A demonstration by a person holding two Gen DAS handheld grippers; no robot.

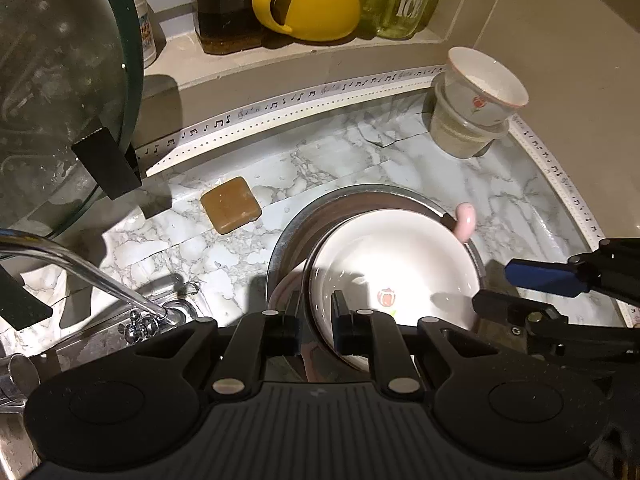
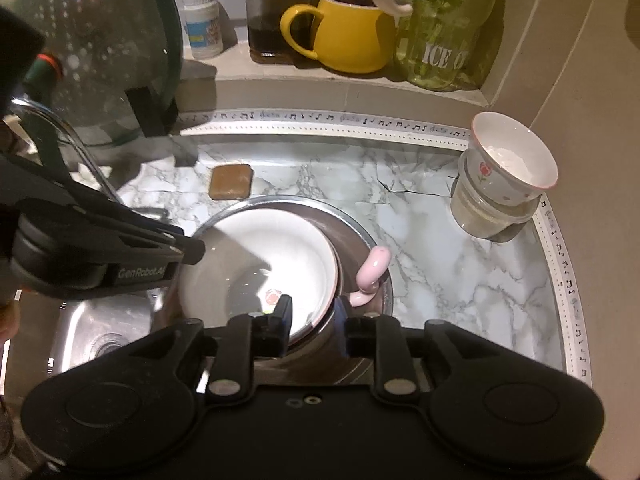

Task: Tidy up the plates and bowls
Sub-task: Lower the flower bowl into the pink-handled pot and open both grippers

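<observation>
White bowl (image 1: 394, 264) inside steel basin (image 2: 360, 236), left jaws pinching its rim, right jaws narrow, straddling rim.

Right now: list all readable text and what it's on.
"ICE": green glass jar on the ledge; the right wrist view adds a cut-off letter, "ICE C".
"GenRobot.AI": side of the left gripper.
Music-note symbols, no words: white edge strip along the counter.
Small white bottle: label too blurred to read.

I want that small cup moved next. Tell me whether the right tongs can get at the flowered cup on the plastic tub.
Probably yes: the flowered cup sits uncovered atop the plastic tub, with bare marble counter between it and the right tongs.
</observation>
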